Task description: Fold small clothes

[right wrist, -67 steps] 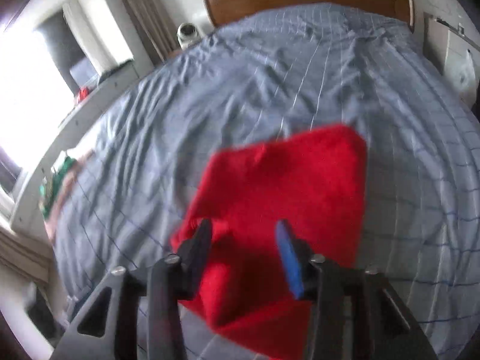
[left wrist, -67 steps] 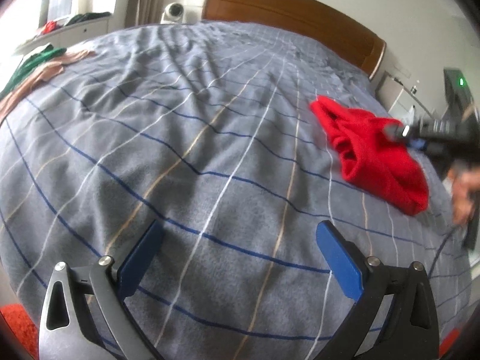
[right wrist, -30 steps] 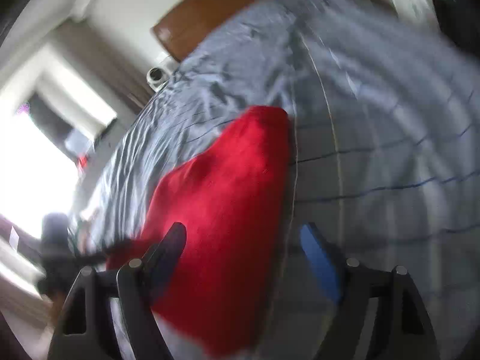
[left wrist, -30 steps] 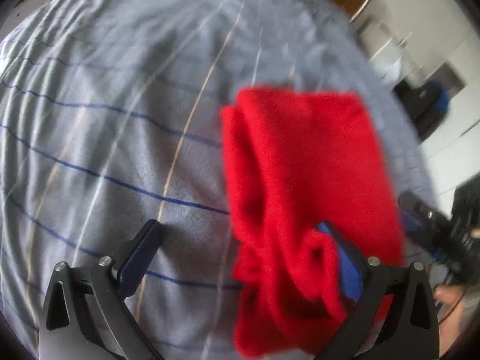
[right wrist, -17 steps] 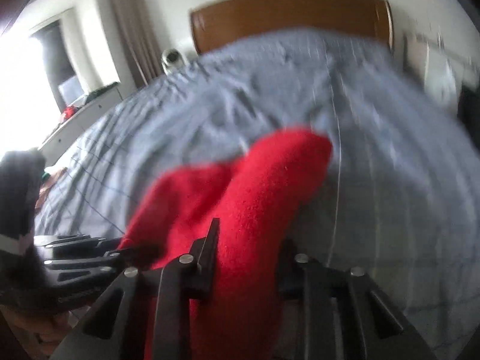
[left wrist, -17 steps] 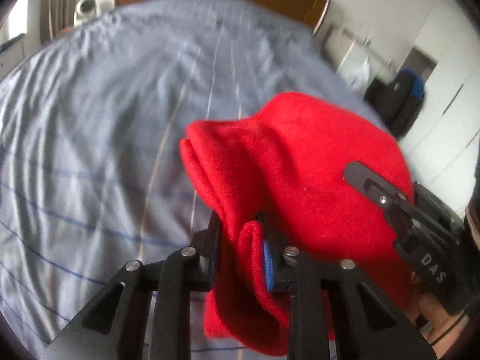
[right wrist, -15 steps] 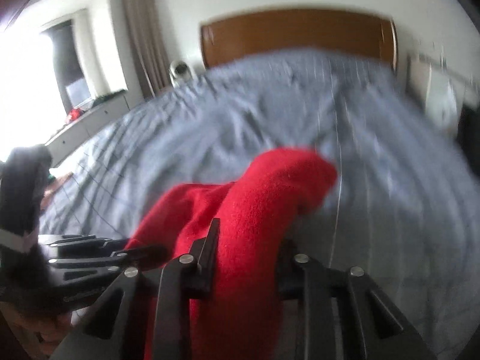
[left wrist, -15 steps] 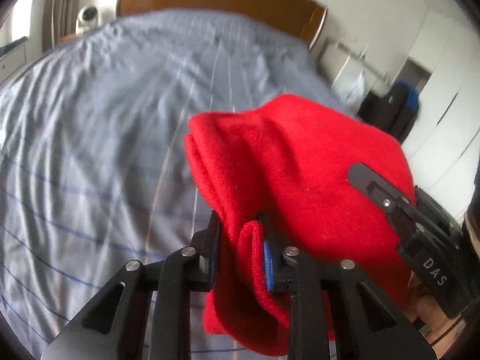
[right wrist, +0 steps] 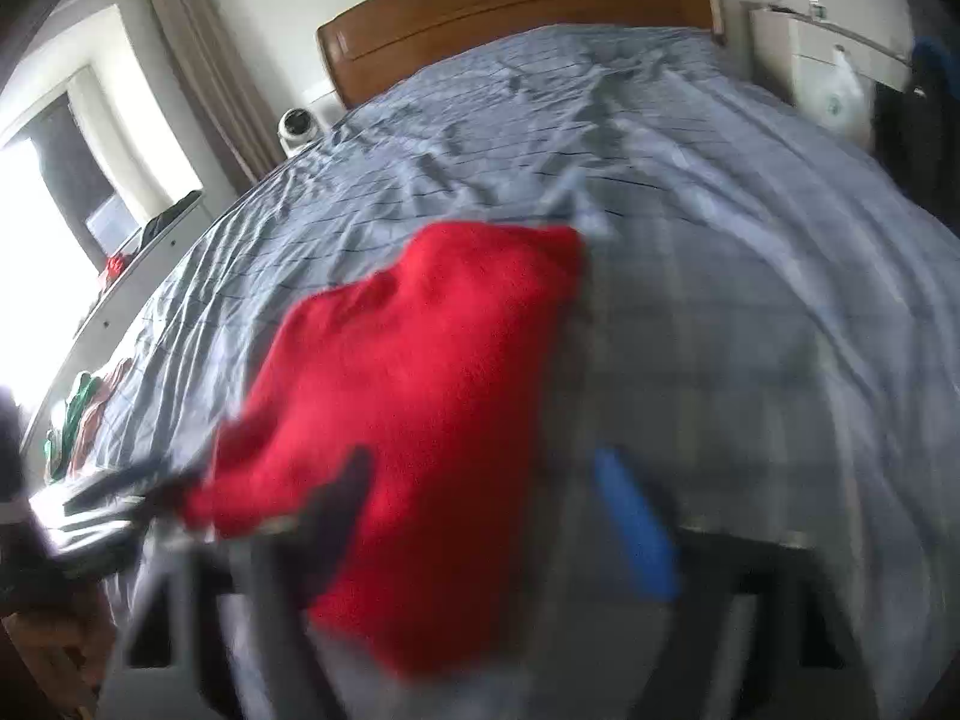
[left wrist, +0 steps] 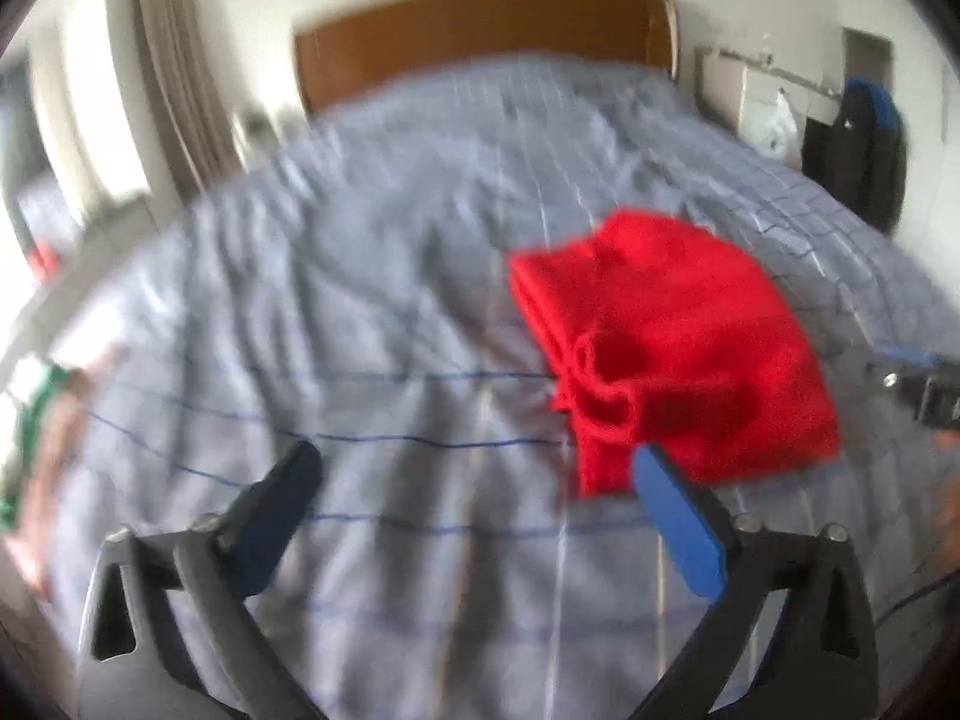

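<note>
A red garment (left wrist: 672, 348) lies folded on the grey checked bedspread (left wrist: 372, 312), with a loose drawstring at its near left edge. My left gripper (left wrist: 480, 486) hovers in front of it and to its left. Its jaws are opening wide with only bedspread between them, and the blue right finger (left wrist: 678, 516) overlaps the garment's near corner. In the right wrist view the red garment (right wrist: 408, 420) fills the middle. My right gripper (right wrist: 486, 510) is blurred, its jaws opening over the garment's near part without pressing it. The left gripper's fingers (right wrist: 102, 498) show at the garment's left edge.
A wooden headboard (left wrist: 480, 36) closes the far end of the bed. A white bedside cabinet (right wrist: 834, 60) and a black and blue bag (left wrist: 864, 138) stand at the right. Green and pink clothes (right wrist: 78, 414) lie at the bed's left edge. A small white device (right wrist: 297, 126) sits by the curtain.
Both grippers, shut on the lifted red garment half a second ago, have let go and opened. The garment now lies folded on the bed, and the left gripper has drawn back left.
</note>
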A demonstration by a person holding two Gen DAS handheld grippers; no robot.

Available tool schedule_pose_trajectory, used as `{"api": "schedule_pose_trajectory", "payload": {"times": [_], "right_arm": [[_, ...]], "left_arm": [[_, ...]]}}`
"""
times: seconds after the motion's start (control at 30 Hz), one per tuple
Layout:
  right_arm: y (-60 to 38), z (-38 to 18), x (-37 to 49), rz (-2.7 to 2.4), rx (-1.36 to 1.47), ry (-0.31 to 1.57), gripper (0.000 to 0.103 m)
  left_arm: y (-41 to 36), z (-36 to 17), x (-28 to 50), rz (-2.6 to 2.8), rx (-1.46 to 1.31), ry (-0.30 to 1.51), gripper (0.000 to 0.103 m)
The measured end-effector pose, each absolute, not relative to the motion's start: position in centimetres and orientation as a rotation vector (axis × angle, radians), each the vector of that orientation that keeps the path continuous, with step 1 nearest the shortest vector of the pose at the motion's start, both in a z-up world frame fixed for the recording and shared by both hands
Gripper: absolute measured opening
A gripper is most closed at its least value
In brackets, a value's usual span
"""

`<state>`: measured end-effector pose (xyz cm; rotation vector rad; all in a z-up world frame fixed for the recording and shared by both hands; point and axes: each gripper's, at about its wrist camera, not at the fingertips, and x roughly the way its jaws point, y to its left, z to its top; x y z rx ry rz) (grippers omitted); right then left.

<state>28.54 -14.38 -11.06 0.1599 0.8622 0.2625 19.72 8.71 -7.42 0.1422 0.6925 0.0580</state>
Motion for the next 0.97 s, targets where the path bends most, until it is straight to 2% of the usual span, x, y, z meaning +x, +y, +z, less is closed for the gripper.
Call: {"api": "schedule_pose_trajectory", "payload": {"times": [0.03, 0.1, 0.17, 0.33, 0.53, 0.97], "right_arm": [[-14.7, -10.6, 26.9, 0.259, 0.146, 0.855, 0.090], [-15.1, -9.7, 24.2, 0.243, 0.114, 0.854, 0.098], [-15.0, -8.8, 22.0, 0.221, 0.080, 0.845, 0.101], [-14.9, -7.2, 15.3, 0.208, 0.018, 0.849, 0.102], [-13.2, -5.9, 10.1, 0.225, -0.060, 0.847, 0.102], [-13.6, -4.3, 6.7, 0.180, -0.067, 0.816, 0.102]], "left_arm": [[8.4, -7.1, 18.6, 0.063, 0.164, 0.681, 0.103], [7.5, -7.0, 16.2, 0.103, 0.178, 0.709, 0.103], [6.8, -7.0, 14.0, 0.152, 0.186, 0.728, 0.103], [5.0, -6.5, 9.7, 0.109, 0.230, 0.802, 0.103], [5.6, -3.8, 6.7, 0.070, 0.112, 0.773, 0.103], [6.2, -2.7, 4.8, 0.068, 0.017, 0.732, 0.103]]}}
